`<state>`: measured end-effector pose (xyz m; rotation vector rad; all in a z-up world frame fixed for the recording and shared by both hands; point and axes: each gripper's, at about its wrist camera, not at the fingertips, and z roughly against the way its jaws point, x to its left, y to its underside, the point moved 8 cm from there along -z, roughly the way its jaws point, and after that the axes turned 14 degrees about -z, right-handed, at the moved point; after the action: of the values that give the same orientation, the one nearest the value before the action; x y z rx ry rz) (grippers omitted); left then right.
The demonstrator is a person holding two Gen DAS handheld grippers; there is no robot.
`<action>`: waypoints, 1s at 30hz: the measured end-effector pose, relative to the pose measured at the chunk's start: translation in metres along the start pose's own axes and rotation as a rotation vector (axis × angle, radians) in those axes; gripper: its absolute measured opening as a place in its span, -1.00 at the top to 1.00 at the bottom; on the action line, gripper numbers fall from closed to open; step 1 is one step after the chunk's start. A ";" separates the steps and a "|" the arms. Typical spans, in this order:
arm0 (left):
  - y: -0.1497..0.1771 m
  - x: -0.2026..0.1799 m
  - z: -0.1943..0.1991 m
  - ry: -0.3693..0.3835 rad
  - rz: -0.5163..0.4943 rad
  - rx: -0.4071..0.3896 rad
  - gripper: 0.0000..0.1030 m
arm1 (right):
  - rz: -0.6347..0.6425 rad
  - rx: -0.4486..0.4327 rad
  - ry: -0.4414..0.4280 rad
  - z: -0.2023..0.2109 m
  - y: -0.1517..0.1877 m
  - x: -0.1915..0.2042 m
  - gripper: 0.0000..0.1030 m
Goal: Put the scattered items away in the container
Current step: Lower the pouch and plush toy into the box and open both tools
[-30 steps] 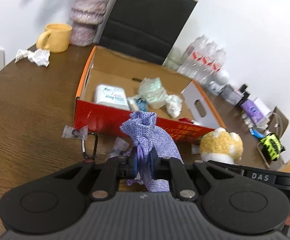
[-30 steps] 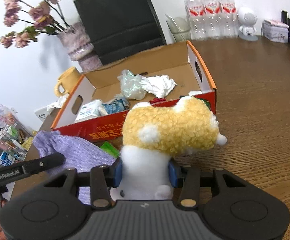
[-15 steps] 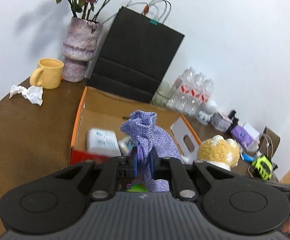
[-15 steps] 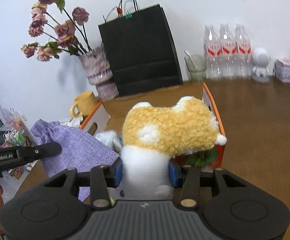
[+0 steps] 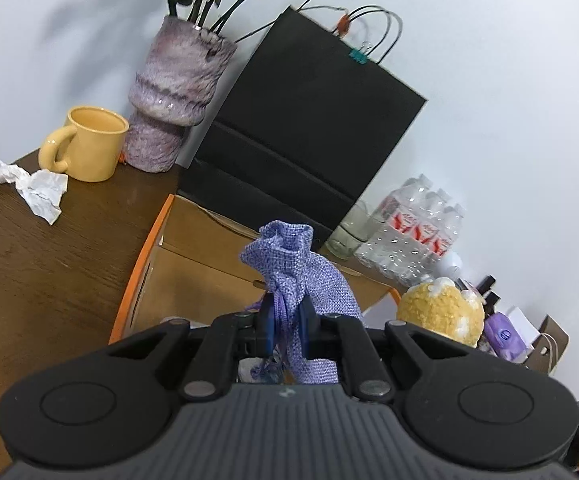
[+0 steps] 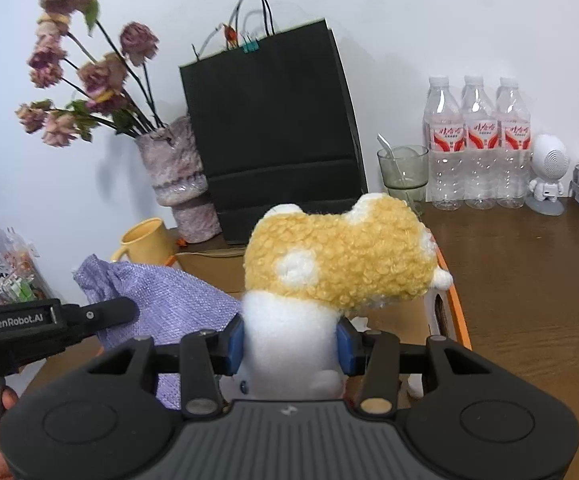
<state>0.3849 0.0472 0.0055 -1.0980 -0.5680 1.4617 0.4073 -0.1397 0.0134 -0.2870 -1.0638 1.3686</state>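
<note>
My left gripper [image 5: 286,322] is shut on a lilac woven drawstring pouch [image 5: 295,272], held upright above the open cardboard box [image 5: 193,268] with the orange rim. My right gripper [image 6: 289,340] is shut on the white lower part of a yellow-and-white plush toy [image 6: 341,264], also over the box [image 6: 451,304]. In the right wrist view the pouch [image 6: 161,300] and the left gripper's black finger show at the left. The plush [image 5: 439,312] appears right of the pouch in the left wrist view. Both grippers hide most of the box's inside.
Behind the box stand a black paper bag [image 5: 305,132], a vase of dried flowers [image 5: 177,96], a yellow mug [image 5: 89,142], a glass [image 6: 401,170] and water bottles [image 6: 477,144]. Crumpled tissue [image 5: 33,188] lies on the wooden table at left. A small white robot figure [image 6: 547,176] stands right.
Both grippers have carried their loads forward, from in front of the box's red front wall to over its inside. The box's contents have dropped out of sight below them.
</note>
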 end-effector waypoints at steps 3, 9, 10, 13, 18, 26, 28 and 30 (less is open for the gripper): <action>-0.001 0.009 -0.017 -0.028 0.007 -0.001 0.77 | -0.003 0.015 0.007 -0.021 -0.004 -0.008 0.16; 0.007 0.023 -0.047 -0.075 -0.027 0.057 0.61 | 0.033 0.043 0.042 -0.054 -0.003 -0.020 0.07; 0.009 0.023 -0.051 -0.082 -0.047 0.074 0.10 | 0.034 0.059 0.048 -0.058 -0.003 -0.021 -0.04; 0.011 0.015 -0.051 -0.128 -0.129 0.090 -0.99 | 0.044 0.073 0.064 -0.064 -0.001 -0.023 -0.83; 0.011 0.004 -0.047 -0.209 -0.235 0.089 -1.00 | 0.059 0.062 0.093 -0.058 -0.003 -0.025 -0.89; 0.010 -0.004 -0.044 -0.205 -0.253 0.084 -1.00 | 0.052 0.042 0.091 -0.049 -0.007 -0.026 -0.89; 0.009 -0.004 -0.043 -0.202 -0.254 0.080 -1.00 | 0.058 0.039 0.092 -0.048 -0.007 -0.025 -0.89; 0.009 -0.004 -0.042 -0.204 -0.254 0.078 -1.00 | 0.065 0.037 0.094 -0.047 -0.006 -0.023 -0.89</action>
<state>0.4159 0.0314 -0.0193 -0.7893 -0.7590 1.3680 0.4502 -0.1430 -0.0178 -0.3580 -0.9571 1.4179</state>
